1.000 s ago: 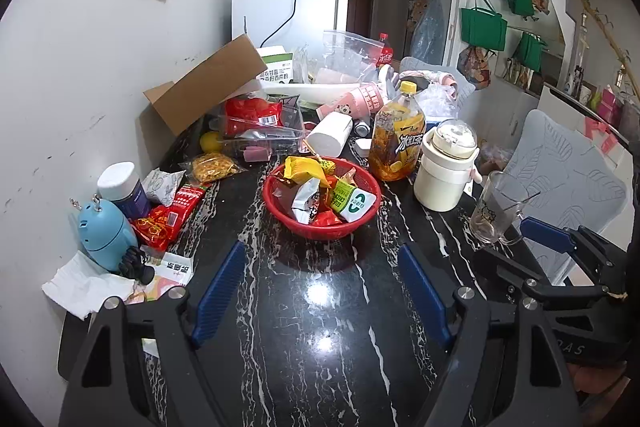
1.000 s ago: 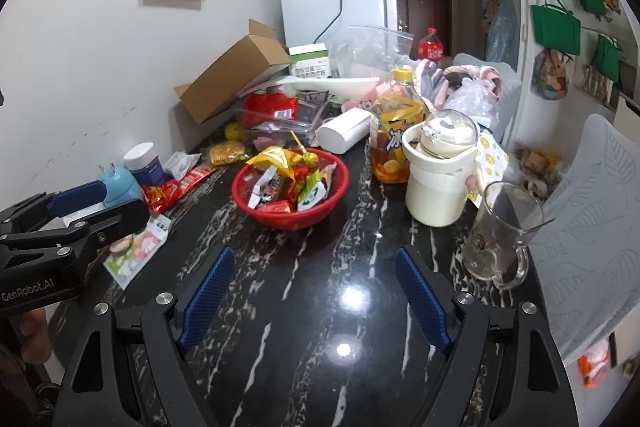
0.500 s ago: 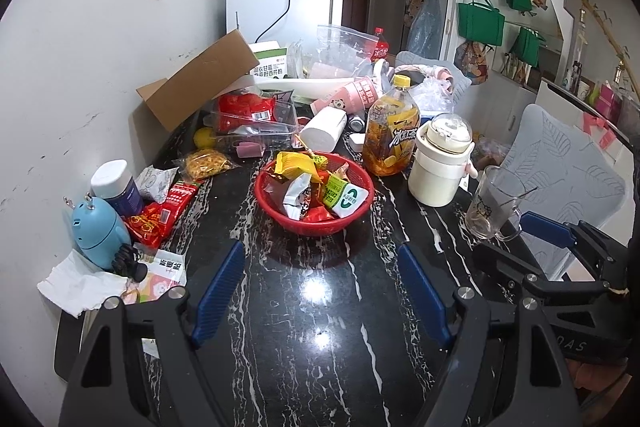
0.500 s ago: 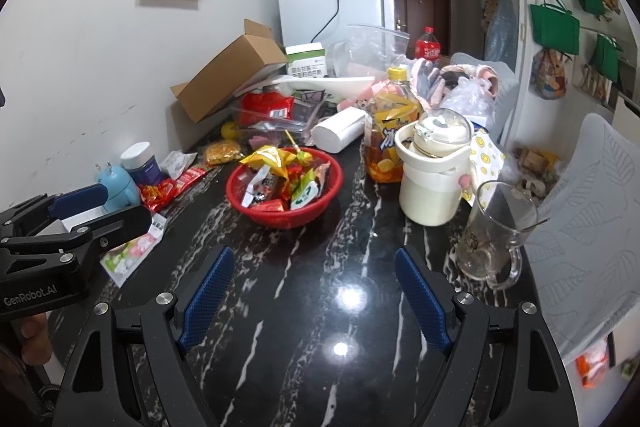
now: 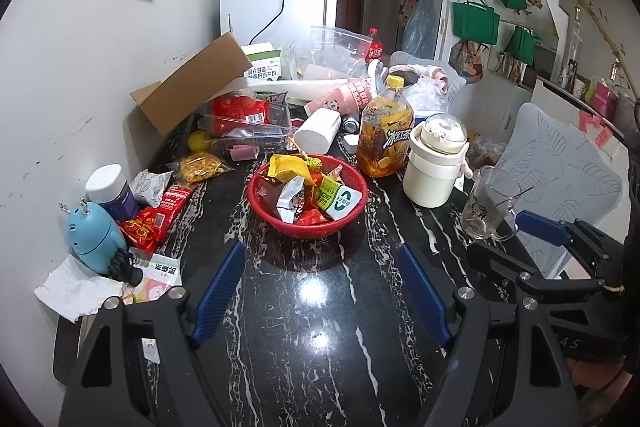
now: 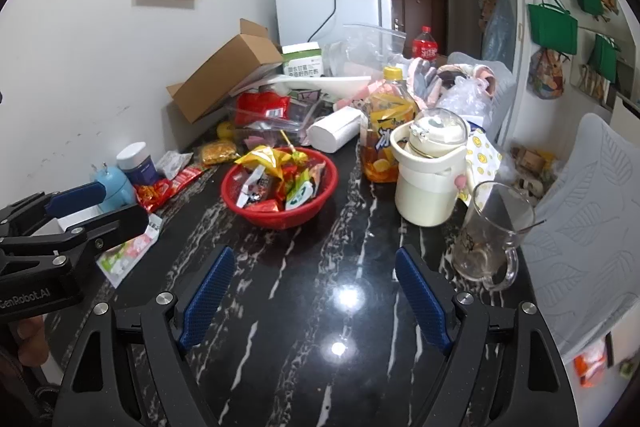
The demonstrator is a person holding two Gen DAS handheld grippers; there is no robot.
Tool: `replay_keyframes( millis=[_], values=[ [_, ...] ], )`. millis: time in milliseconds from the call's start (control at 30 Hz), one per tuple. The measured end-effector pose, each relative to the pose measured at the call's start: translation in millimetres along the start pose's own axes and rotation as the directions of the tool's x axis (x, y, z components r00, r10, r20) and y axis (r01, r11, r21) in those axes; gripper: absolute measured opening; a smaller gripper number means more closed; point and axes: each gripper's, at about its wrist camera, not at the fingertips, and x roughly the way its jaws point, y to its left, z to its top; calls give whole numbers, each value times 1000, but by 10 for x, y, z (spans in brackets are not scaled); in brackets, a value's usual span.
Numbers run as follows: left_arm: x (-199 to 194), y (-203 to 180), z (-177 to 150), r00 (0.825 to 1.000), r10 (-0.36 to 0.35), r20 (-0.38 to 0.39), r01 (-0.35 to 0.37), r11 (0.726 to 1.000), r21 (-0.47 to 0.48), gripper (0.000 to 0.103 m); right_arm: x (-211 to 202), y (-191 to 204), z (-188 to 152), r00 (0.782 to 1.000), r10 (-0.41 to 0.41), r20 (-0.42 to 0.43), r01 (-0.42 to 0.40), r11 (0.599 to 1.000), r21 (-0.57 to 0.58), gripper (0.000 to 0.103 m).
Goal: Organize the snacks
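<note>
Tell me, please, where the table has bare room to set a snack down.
Bare marble lies between the red basket and both open grippers. The left edge by the blue gadget, and the back behind the basket, are crowded.

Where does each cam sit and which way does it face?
Left wrist: on the left claw, low over the black table, facing the red basket and the wall clutter; its own open blue fingers show, with the right claw at the right edge.
Right wrist: on the right claw, facing the same way, from farther right; own open fingers show, the left claw at the left edge.
Shared: basket, tea bottle, white jug, glass mug.
</note>
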Motion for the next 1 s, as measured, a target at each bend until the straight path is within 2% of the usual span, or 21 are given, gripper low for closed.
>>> replay_keyframes(
  millis=[300, 1000],
  values=[
    [33, 28, 5, 1000, -17, -4, 17, 1000, 1, 78, 1, -2, -11, 1000, -4, -2, 4, 1000, 10, 83],
    [105, 86, 9, 1000, 0, -27, 1, 1000, 13, 78, 86, 32, 3, 1000, -22, -17, 22, 1000, 13, 83]
  ],
)
